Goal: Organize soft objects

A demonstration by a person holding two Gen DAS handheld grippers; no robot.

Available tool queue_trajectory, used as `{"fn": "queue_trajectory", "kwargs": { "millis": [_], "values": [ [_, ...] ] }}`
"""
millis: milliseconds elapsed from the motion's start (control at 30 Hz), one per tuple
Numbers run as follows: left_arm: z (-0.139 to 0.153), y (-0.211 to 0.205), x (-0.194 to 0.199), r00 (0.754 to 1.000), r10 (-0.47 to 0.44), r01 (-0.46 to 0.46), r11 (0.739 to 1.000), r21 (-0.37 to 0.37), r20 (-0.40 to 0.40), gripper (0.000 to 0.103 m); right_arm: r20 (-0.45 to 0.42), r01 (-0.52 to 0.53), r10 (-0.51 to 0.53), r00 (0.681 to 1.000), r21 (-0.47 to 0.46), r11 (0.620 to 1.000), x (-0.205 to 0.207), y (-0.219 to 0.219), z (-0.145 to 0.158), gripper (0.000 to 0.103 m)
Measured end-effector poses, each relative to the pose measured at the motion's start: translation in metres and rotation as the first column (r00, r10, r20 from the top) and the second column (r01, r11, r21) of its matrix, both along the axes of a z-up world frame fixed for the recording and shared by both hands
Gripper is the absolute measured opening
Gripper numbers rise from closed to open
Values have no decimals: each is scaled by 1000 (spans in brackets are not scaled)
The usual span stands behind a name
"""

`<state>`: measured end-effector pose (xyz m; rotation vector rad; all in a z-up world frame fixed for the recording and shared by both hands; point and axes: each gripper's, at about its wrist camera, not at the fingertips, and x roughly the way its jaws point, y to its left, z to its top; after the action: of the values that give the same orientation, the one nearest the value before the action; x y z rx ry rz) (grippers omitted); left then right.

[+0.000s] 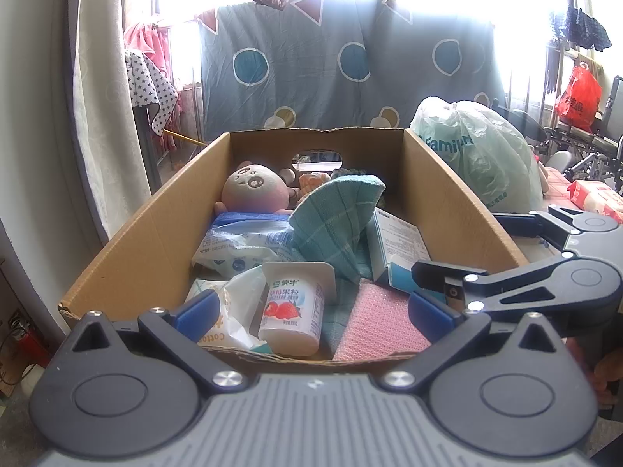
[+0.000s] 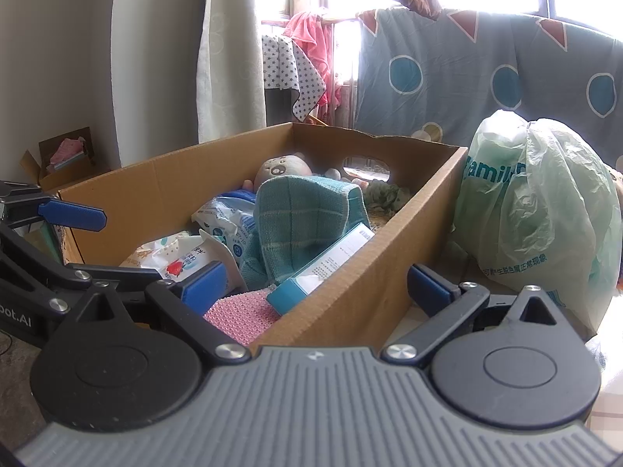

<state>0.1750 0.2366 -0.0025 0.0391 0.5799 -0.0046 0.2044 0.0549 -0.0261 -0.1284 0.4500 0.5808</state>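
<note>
We see the cardboard box point(image 1: 148, 233) standing open and full of soft things: a plush toy point(image 1: 255, 190) with a round beige and pink head lies near the far left corner, and a teal checked towel point(image 1: 335, 214) is draped in a peak over the middle. Near the front edge, a pink textured cloth point(image 1: 377, 319) lies flat toward the right corner, and a white and blue soft pack point(image 1: 241, 241) rests along the left wall, just in front of the toy.
</note>
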Motion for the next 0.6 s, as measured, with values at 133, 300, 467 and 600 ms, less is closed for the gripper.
{"fn": "queue_trajectory", "kwargs": {
  "millis": [133, 300, 467, 600],
  "values": [
    [0, 0, 0, 1000, -1, 1, 1000, 0, 1, 103, 3, 13, -13, 1000, -8, 1000, -1, 0, 1, 102],
    [0, 0, 0, 1000, -1, 1, 1000, -1, 6, 103, 0, 14, -14, 1000, -9, 1000, -1, 0, 0, 102],
    [0, 0, -1, 1000, -5, 5, 1000, -2, 9, 103, -2, 22, -22, 1000, -11, 1000, -2, 0, 0, 102],
    [0, 0, -1, 1000, -5, 5, 1000, -3, 6, 103, -2, 22, -22, 1000, -13, 1000, -1, 1, 1, 102]
  ]
}}
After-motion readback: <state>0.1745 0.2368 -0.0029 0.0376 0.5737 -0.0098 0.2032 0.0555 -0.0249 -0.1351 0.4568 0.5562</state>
